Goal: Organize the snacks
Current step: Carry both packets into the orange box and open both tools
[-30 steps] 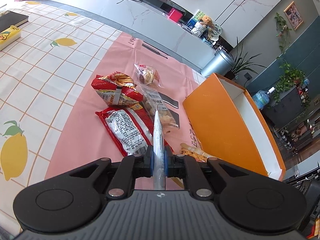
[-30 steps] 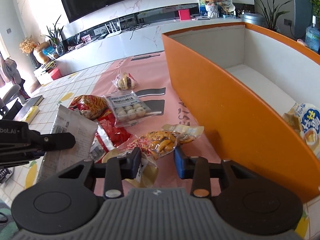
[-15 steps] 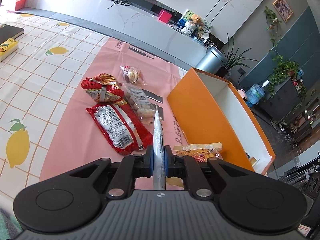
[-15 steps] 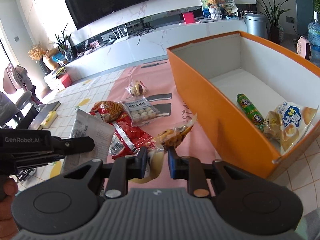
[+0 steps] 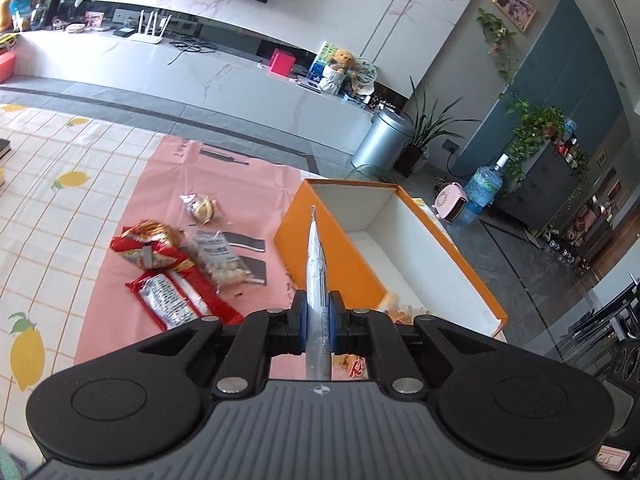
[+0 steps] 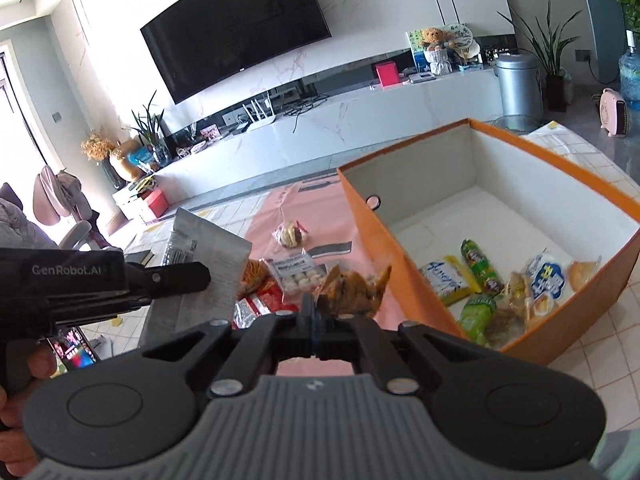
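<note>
The left gripper (image 5: 318, 316) is clenching a flat silver packet (image 5: 316, 264); the right gripper (image 6: 320, 316), jaws just closed, is pinching a crinkly snack bag (image 6: 352, 288) beside the orange box (image 6: 400, 248). Thin-edge grips risk slipping, dropping either onto the desk (image 6: 592, 360).

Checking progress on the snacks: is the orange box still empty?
No, the right wrist view shows several snack packets already lying on the floor of the orange box.

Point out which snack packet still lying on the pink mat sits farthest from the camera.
The small clear packet with a round pastry, alone at the far end of the pink mat; the red bags and the clear packet of white balls cluster nearer.
</note>
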Available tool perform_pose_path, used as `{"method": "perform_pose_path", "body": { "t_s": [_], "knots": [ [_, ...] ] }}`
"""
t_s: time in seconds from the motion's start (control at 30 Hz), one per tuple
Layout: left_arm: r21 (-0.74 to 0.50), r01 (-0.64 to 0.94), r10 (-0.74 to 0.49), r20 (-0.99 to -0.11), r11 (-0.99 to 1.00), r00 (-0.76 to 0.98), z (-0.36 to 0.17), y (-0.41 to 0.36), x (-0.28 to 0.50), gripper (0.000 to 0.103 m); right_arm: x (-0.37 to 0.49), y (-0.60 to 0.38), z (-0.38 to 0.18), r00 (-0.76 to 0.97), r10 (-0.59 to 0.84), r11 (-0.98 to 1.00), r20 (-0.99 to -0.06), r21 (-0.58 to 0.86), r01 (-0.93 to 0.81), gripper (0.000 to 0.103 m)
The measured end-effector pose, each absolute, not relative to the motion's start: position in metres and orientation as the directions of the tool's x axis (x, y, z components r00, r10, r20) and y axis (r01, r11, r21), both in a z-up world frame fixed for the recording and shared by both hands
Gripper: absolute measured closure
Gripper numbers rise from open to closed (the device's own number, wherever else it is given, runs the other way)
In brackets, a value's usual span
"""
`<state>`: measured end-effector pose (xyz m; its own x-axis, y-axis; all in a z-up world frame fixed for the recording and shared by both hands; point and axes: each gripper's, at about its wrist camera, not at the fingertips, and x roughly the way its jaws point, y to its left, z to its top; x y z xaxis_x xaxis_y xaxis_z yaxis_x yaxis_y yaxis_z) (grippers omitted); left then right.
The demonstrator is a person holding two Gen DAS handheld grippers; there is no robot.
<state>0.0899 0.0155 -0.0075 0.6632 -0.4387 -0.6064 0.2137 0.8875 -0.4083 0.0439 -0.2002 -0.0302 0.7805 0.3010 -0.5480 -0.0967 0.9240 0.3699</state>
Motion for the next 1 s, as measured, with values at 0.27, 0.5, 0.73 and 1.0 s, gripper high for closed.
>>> {"method": "perform_pose_path", "body": {
  "t_s": [0.27,0.5,0.73,1.0],
  "knots": [
    [-0.425,0.268,-0.488,-0.580,0.864,0.653,0.015,-0.019,0.113,0.093,0.051,-0.229,0.008,0.823,0.306,0.929,-0.478,0.337,-0.150,0.103],
    [-0.408,0.349,-0.535,-0.591,0.844,0.604,0.027,-0.072,0.160,0.093,0.087,-0.278,0.023,0.823,0.277,0.944,-0.496,0.298,-0.138,0.103],
    [-0.384,0.375,-0.535,-0.663,0.843,0.523,-0.009,-0.118,0.221,0.093,0.138,-0.319,0.004,0.781,0.253,0.951,-0.571,0.293,-0.094,0.103],
    [-0.249,0.436,-0.450,-0.769,0.865,0.454,-0.048,-0.149,0.273,0.093,0.209,-0.334,-0.029,0.700,0.280,0.945,-0.657,0.317,-0.081,0.103]
  ]
}}
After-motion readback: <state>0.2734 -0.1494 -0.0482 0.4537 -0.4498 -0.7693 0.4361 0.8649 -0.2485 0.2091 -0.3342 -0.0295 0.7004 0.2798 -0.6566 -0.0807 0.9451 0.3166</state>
